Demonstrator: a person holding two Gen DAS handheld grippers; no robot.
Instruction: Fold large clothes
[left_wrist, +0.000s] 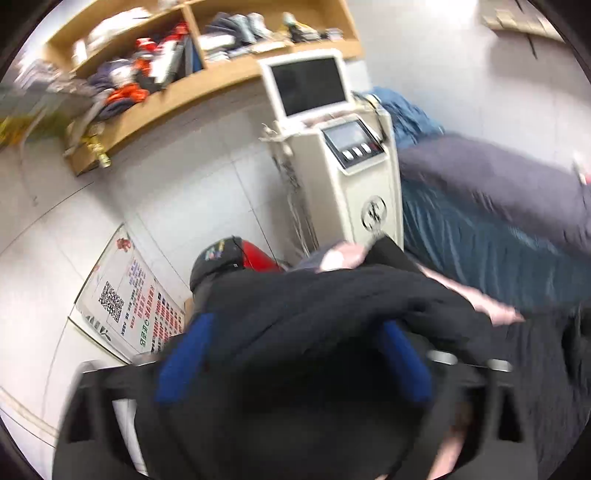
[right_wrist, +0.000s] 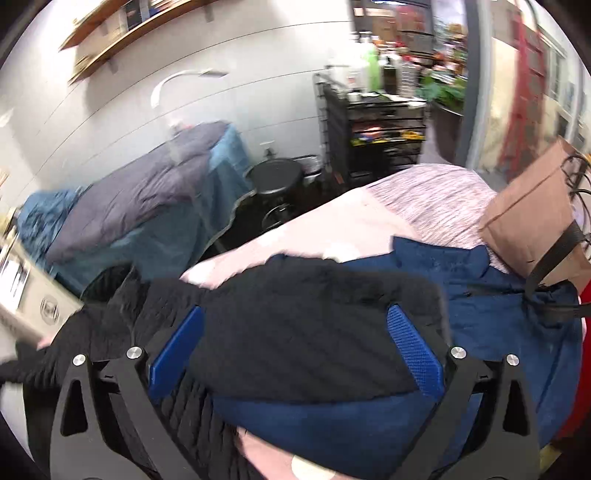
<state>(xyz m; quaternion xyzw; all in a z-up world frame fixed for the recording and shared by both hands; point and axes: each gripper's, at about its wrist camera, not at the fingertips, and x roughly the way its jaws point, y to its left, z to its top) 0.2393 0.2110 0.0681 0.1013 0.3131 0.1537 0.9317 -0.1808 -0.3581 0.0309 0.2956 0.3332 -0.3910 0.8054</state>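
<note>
Left gripper (left_wrist: 291, 354): my blue fingers (left_wrist: 184, 354) stand spread wide, with the black garment (left_wrist: 332, 317) bunched between and over them; the frame is too blurred to tell whether the pads press on it. Right gripper (right_wrist: 295, 347): jaws likewise spread wide, a fold of the same black knit (right_wrist: 295, 325) draped across the gap between the blue pads (right_wrist: 417, 354), lying loose rather than pinched.

The black garment lies on the pink-covered bed (right_wrist: 332, 236), its far part overlapping a navy blue garment (right_wrist: 480, 295). A brown paper bag (right_wrist: 532, 225) with black handles sits at the bed's right side, beside the navy cloth.

Beyond the bed: a second bed under a teal cover (right_wrist: 155, 225) with a grey quilt (right_wrist: 147, 192) on top. Between the two beds, a black round stool (right_wrist: 273, 177). Behind it, a black trolley (right_wrist: 373, 140) loaded with bottles.

Left wrist view: a beige machine with a screen (left_wrist: 347, 162) stands against the white tiled wall (left_wrist: 177, 192); a wooden shelf (left_wrist: 184, 88) of mixed clutter above; a printed poster (left_wrist: 129, 302) leaning low on the wall.
</note>
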